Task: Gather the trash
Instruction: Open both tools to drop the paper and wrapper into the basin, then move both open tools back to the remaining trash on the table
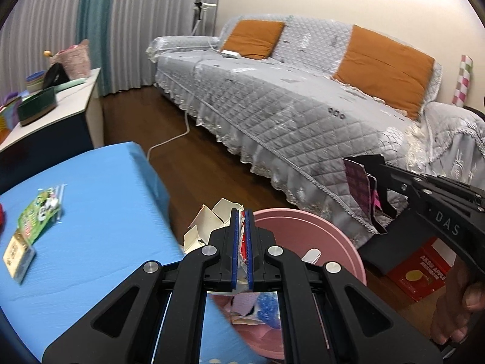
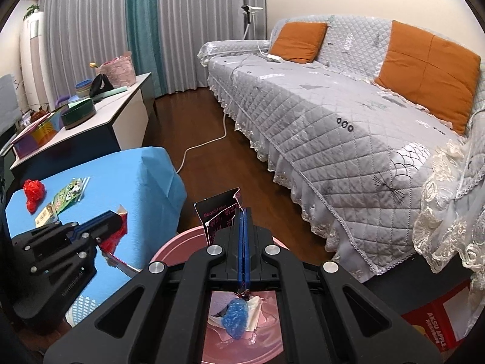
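My left gripper (image 1: 241, 212) is shut on a torn red and white carton (image 1: 209, 221), held over the near rim of the pink bin (image 1: 303, 221). The same carton (image 2: 116, 236) shows in the right wrist view, in the left gripper (image 2: 116, 220) above the blue table edge. My right gripper (image 2: 244, 212) is shut on a flat black and pink wrapper (image 2: 219, 215) above the pink bin (image 2: 178, 245). That wrapper (image 1: 360, 188) also shows in the left wrist view. Blue crumpled plastic (image 2: 236, 318) and paper lie in the bin. A green packet (image 1: 39, 209), a small box (image 1: 18, 257) and red crumpled plastic (image 2: 34, 194) lie on the blue table (image 1: 106, 212).
A grey quilted sofa (image 1: 288, 106) with orange cushions runs along the right. A white cable (image 2: 206, 145) crosses the wooden floor. A white sideboard (image 2: 91, 124) with bowls and baskets stands at the left. A red cardboard box (image 1: 424, 270) sits on the floor beside the bin.
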`<state>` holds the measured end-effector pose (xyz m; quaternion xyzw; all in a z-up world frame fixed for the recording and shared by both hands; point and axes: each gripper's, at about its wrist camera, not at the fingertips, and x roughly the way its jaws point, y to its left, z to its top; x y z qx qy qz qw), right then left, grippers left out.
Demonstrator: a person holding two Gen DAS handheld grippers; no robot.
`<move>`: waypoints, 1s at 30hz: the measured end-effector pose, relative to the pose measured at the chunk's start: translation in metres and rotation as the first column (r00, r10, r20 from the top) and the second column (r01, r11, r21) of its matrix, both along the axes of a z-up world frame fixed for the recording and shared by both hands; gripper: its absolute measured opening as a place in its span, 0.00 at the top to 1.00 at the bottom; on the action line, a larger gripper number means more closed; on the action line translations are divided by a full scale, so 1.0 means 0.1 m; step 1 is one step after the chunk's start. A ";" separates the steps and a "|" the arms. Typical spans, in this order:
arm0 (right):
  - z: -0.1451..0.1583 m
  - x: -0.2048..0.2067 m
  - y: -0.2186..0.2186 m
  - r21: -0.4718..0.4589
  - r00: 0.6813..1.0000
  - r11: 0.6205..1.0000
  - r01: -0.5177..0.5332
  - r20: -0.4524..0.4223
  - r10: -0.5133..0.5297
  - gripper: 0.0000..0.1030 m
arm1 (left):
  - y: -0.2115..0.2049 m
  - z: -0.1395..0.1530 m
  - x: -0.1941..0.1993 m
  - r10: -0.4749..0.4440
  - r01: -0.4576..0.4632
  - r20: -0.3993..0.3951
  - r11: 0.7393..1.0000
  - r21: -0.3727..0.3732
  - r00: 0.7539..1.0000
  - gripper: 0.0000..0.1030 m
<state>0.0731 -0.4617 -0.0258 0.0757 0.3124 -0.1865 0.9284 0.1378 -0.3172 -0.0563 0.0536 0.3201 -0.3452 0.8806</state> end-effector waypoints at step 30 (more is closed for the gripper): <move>0.10 0.41 0.61 0.040 0.996 0.998 -0.058 0.075 0.054 0.58 | 1.00 0.13 0.35 0.186 -0.187 -0.020 0.981 -0.045 0.982 0.76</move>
